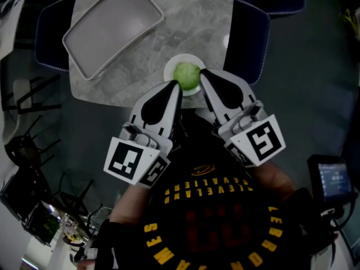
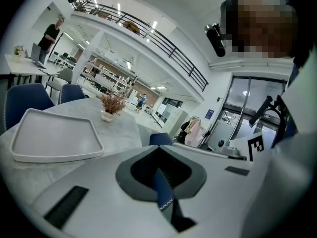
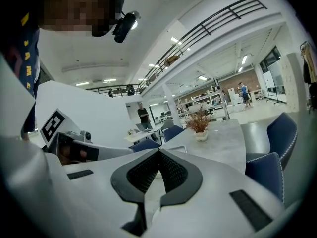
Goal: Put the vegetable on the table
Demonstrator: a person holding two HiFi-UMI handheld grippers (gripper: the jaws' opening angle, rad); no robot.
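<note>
A round green vegetable [image 1: 186,75] rests on a small white plate [image 1: 169,71] near the front edge of the marble table [image 1: 191,21]. My left gripper [image 1: 175,86] is held close to my chest, shut and empty, with its tip just short of the plate's near left rim. My right gripper [image 1: 203,72] is also shut and empty, and its tip reaches the plate's right side beside the vegetable. In the left gripper view the jaws [image 2: 159,148] meet at the tips. The right gripper view shows its jaws [image 3: 159,151] the same way. Neither gripper view shows the vegetable.
A large grey tray [image 1: 112,27] lies on the table's far left, also seen as the tray [image 2: 52,138]. A small pot of dried plants [image 2: 111,105] stands further back on the table. Blue chairs [image 1: 250,35] flank the table. A small screen device [image 1: 333,180] sits at my right.
</note>
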